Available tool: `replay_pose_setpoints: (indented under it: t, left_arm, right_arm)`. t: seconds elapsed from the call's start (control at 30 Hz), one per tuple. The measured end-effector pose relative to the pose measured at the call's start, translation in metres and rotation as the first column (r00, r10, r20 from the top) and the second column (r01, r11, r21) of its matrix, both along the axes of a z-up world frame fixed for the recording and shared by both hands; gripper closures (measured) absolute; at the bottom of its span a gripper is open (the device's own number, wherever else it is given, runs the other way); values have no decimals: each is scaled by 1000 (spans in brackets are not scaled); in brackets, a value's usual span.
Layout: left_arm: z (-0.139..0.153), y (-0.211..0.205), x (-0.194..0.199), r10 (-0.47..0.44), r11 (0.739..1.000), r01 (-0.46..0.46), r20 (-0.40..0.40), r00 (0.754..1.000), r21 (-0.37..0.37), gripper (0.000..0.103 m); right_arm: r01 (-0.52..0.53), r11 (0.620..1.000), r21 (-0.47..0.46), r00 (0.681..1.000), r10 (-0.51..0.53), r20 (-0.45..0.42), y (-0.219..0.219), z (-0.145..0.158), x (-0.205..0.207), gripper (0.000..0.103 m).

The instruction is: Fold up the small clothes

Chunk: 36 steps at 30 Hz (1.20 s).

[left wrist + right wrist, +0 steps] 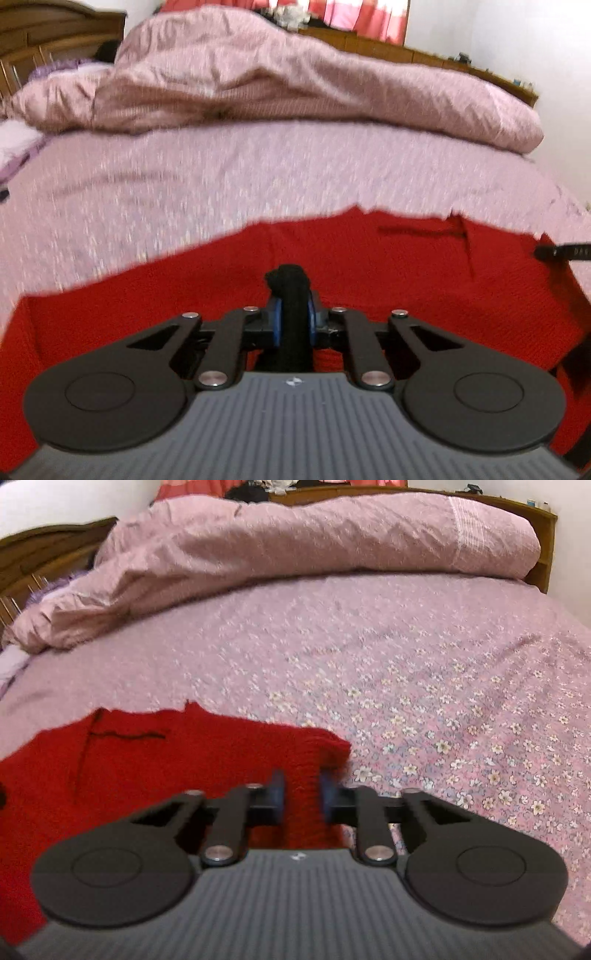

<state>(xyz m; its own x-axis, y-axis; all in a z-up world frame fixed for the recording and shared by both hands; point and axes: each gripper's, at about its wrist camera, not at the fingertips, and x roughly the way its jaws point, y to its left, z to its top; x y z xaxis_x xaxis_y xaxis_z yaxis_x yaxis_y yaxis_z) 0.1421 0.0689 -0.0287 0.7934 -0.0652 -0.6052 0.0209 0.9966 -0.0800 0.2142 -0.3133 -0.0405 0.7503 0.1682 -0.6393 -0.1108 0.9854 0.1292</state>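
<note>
A small red knitted garment [369,273] with black trim lies on the pink flowered bedsheet [221,192]. My left gripper [293,317] is shut on a black edge of the garment, which bunches up between the blue pads. In the right wrist view the red garment [147,760] spreads to the left, and my right gripper [301,794] is shut on its red corner. A thin black seam line [125,734] shows on the cloth. The tip of the other gripper [565,253] shows at the right edge of the left wrist view.
A rumpled pink duvet [295,542] is piled across the far side of the bed. A wooden headboard [48,550] stands at the far left and a wooden shelf [424,55] runs behind the bed. Flowered sheet [443,701] stretches to the right of the garment.
</note>
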Motion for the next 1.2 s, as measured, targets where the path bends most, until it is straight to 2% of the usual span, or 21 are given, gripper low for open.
replay_pose_setpoints:
  t: [0.13, 0.23, 0.33, 0.43, 0.47, 0.5, 0.57, 0.7, 0.87, 0.97, 1.13, 1.2]
  left_arm:
    - [23, -4, 14, -19, 1000, 17, 94, 995, 17, 88]
    - [24, -7, 37, -23, 999, 20, 111, 994, 30, 88]
    - [10, -13, 64, -32, 997, 26, 81, 996, 77, 87]
    - [-14, -16, 88, -33, 992, 36, -20, 999, 120, 86]
    - [-20, -16, 92, -28, 991, 33, -36, 999, 126, 82]
    - [-23, -15, 93, -23, 990, 27, -36, 999, 135, 78]
    - [-23, -12, 90, -6, 988, 10, -26, 1000, 156, 64]
    - [-10, 0, 81, 40, 981, -40, 4, 999, 190, 62]
    - [14, 16, 58, 53, 991, -54, 11, 999, 124, 61]
    - [20, 14, 41, 17, 997, -17, 0, 1000, 80, 61]
    - [9, 2, 24, -31, 999, 33, -60, 998, 33, 61]
    - [0, -2, 25, -35, 998, 38, -76, 997, 46, 61]
  right_arm:
    - [20, 1000, -5, 997, -19, 78, -5, 10, -10, 88]
    - [79, 997, 26, 990, -82, 115, -11, 11, -11, 88]
    - [129, 991, 42, 987, -132, 96, -14, 1, -4, 87]
    - [143, 989, 21, 988, -144, 53, -13, -14, 4, 83]
    - [148, 989, 14, 987, -149, 58, -12, -17, 5, 81]
    - [147, 989, 12, 987, -148, 65, -13, -18, 4, 79]
    - [154, 988, 11, 986, -154, 59, -15, -17, 6, 77]
    - [160, 987, 9, 986, -160, 51, -15, -13, 5, 72]
    - [162, 987, 3, 984, -162, 71, -11, 4, -15, 72]
    - [165, 986, -24, 984, -162, 77, -4, 17, -34, 72]
    - [122, 992, 37, 992, -123, 33, 0, 28, -65, 71]
    - [113, 991, 66, 993, -114, 12, 2, 27, -74, 71]
